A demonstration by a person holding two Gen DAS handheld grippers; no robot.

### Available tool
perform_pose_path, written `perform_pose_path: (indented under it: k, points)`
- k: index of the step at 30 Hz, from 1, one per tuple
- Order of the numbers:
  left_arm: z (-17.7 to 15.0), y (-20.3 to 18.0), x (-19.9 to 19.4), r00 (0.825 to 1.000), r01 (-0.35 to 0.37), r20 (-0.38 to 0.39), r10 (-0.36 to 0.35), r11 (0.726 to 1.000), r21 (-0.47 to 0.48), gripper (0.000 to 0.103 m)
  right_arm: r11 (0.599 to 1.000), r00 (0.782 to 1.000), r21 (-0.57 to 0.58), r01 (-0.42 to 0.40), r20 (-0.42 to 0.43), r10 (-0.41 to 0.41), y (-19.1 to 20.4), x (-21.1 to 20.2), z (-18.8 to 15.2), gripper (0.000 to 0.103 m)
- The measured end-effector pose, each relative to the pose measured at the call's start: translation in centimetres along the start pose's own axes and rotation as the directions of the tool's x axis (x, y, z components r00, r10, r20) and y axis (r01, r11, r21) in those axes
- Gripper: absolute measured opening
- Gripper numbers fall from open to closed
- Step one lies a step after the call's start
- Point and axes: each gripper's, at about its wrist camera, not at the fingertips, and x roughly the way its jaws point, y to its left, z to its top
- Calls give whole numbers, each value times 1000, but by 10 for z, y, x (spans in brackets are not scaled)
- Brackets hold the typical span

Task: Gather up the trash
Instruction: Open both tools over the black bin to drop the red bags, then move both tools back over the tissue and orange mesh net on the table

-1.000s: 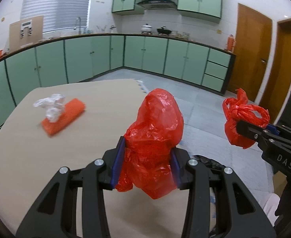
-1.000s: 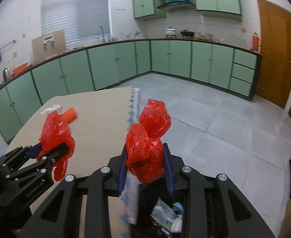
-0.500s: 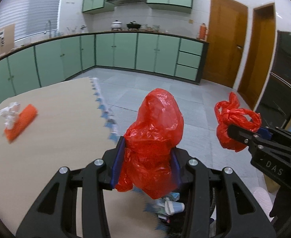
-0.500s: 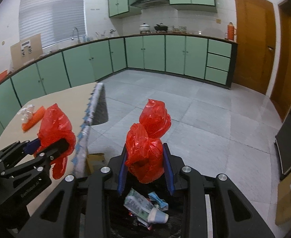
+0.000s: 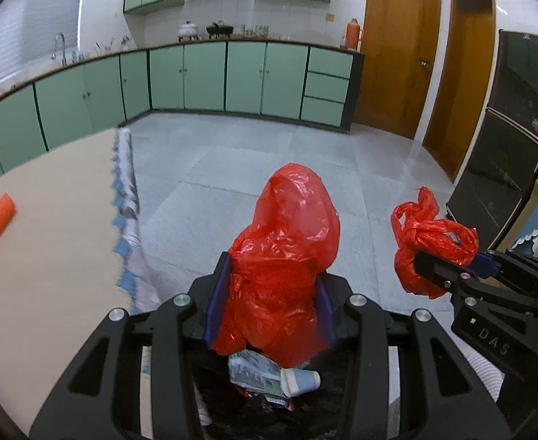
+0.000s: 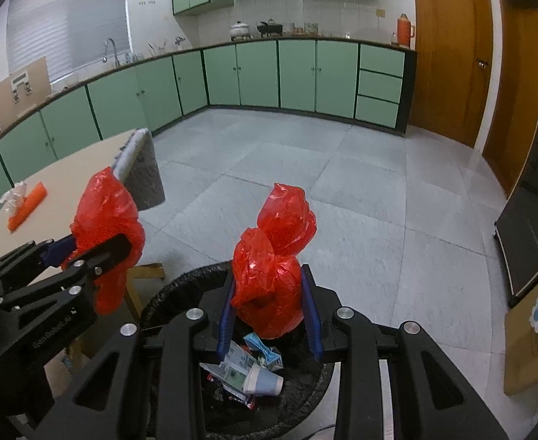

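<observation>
My left gripper [image 5: 269,293] is shut on a crumpled red plastic bag [image 5: 287,242] held upright between its blue pads. My right gripper [image 6: 269,304] is shut on a second knotted red bag [image 6: 276,253]. Both hang over a bin with a black liner [image 6: 166,293]. A paper cup [image 6: 263,383] and wrappers lie inside it. Each view shows the other gripper beside it: the right gripper [image 5: 448,267] with its bag [image 5: 430,238], the left gripper [image 6: 96,253] with its bag [image 6: 104,212].
The beige table [image 5: 49,256] lies to the left, with an orange strip [image 6: 27,211] and white crumpled paper [image 6: 12,194] on it. Grey tiled floor [image 6: 342,183] spreads ahead. Green cabinets [image 6: 305,73] line the far wall. A tall black appliance [image 5: 507,139] stands at the right.
Both grippers have swung right off the table and sunk over the bin, each keeping its red bag. The table and the orange strip have slid toward the left edge.
</observation>
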Motion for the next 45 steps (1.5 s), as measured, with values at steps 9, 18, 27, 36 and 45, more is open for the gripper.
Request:
perform_pose_path:
  k: [9, 18, 27, 36, 45]
  points:
    - [-1, 5, 13, 999, -11, -31, 11, 1000, -8, 57, 1000, 998, 8, -21, -63, 22, -10, 33, -8, 40]
    - [6, 10, 11, 1000, 3, -28, -4, 999, -41, 64, 1000, 998, 17, -17, -67, 18, -10, 38, -8, 61]
    - [22, 46, -26, 997, -48, 50, 53, 995, -85, 72, 1000, 999, 26, -13, 39, 12, 3, 11, 12, 92]
    - [32, 125, -82, 970, -190, 118, 211, 968, -162, 77, 995, 985, -35, -98, 138, 102, 59, -10, 44, 97]
    - [19, 225, -130, 911, -360, 105, 399, 893, -270, 77, 968, 960, -145, -206, 159, 229, 155, -4, 70, 97]
